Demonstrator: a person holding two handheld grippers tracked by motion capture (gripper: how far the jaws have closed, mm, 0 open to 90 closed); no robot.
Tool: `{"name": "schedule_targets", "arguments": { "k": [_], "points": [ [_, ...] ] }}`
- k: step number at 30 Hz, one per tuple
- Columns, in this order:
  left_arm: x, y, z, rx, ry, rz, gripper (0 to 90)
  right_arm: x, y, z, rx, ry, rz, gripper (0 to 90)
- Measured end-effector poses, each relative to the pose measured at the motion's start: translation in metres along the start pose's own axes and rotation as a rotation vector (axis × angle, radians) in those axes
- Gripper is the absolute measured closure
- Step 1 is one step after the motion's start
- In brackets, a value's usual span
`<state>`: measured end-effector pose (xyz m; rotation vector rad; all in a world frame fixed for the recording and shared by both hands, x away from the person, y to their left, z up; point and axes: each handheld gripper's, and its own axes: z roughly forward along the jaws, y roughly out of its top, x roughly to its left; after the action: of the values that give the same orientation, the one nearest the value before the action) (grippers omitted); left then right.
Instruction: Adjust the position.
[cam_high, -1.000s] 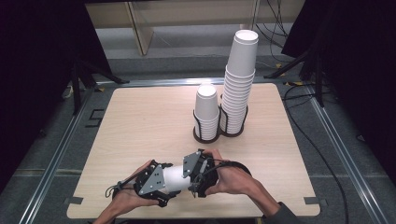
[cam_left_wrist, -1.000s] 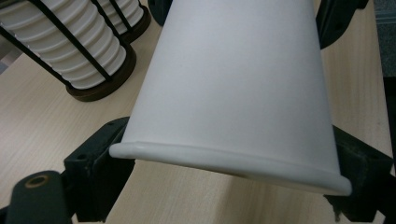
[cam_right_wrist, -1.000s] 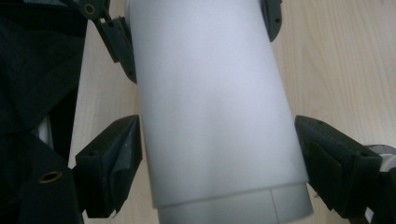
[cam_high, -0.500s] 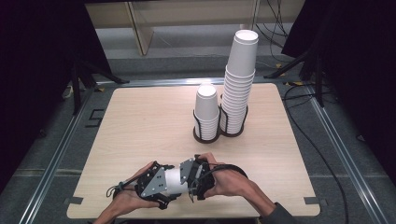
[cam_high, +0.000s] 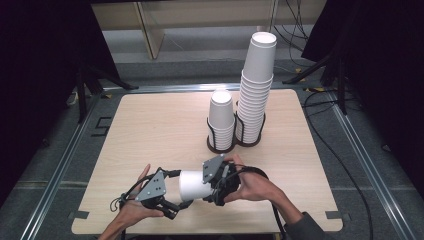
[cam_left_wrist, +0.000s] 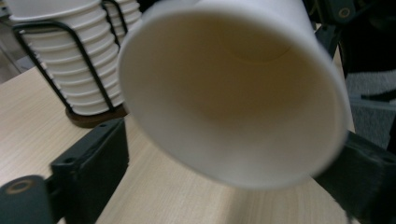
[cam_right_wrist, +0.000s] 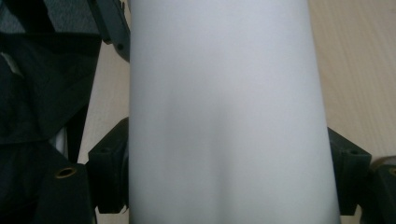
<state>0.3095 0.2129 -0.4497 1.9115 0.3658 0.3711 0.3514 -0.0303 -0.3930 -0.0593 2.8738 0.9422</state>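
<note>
A white paper cup (cam_high: 194, 185) lies on its side just above the table's front edge, between my two grippers. My right gripper (cam_high: 209, 184) is shut on it from the right, and its jaws press both sides of the cup (cam_right_wrist: 224, 116). My left gripper (cam_high: 176, 196) is at the cup's open mouth (cam_left_wrist: 233, 93). Its jaws have just been opening: the rim sits between them, and the jaw on the left of that view stands clear of it. My right gripper (cam_right_wrist: 229, 163) looks along the cup's wall, and my left gripper (cam_left_wrist: 229, 149) looks into the cup.
Two stacks of white cups stand in black wire holders at the table's middle back: a short stack (cam_high: 221, 120) and a tall stack (cam_high: 257, 85) to its right. The short stack (cam_left_wrist: 79, 60) is close behind the held cup. The wooden table (cam_high: 150, 125) ends just in front of my hands.
The left jaws stand wider around the cup's rim than before. The right gripper has shifted slightly right and away, and more of the cup shows between the two grippers.
</note>
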Motion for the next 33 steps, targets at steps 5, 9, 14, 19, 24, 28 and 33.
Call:
{"name": "schedule_targets", "arguments": {
  "k": [5,9,14,19,24,28,33],
  "points": [
    [0.008,-0.002,-0.005,-0.085,-0.037,-0.124,13.7,-0.013,-0.01,-0.02,-0.14,-0.005,0.063,22.9],
    [0.007,0.001,-0.008,-0.178,-0.067,-0.177,14.3,-0.015,-0.01,-0.025,-0.193,-0.004,0.056,22.8],
    [0.006,0.001,-0.007,-0.194,-0.068,-0.223,14.3,-0.013,-0.009,-0.024,-0.216,0.028,0.05,22.8],
    [0.004,0.003,-0.006,-0.203,-0.08,-0.216,12.3,-0.012,-0.008,-0.019,-0.22,0.037,0.03,22.8],
    [0.002,0.005,-0.005,-0.203,-0.067,-0.212,3.0,-0.009,-0.007,-0.016,-0.24,0.079,0.033,22.8],
    [0.001,0.005,-0.005,-0.212,-0.064,-0.208,0.0,-0.009,-0.006,-0.013,-0.251,0.08,0.016,22.7],
    [-0.002,0.008,-0.004,-0.237,-0.073,-0.22,0.0,-0.009,-0.006,-0.008,-0.273,0.118,0.029,22.7]
  ]
}}
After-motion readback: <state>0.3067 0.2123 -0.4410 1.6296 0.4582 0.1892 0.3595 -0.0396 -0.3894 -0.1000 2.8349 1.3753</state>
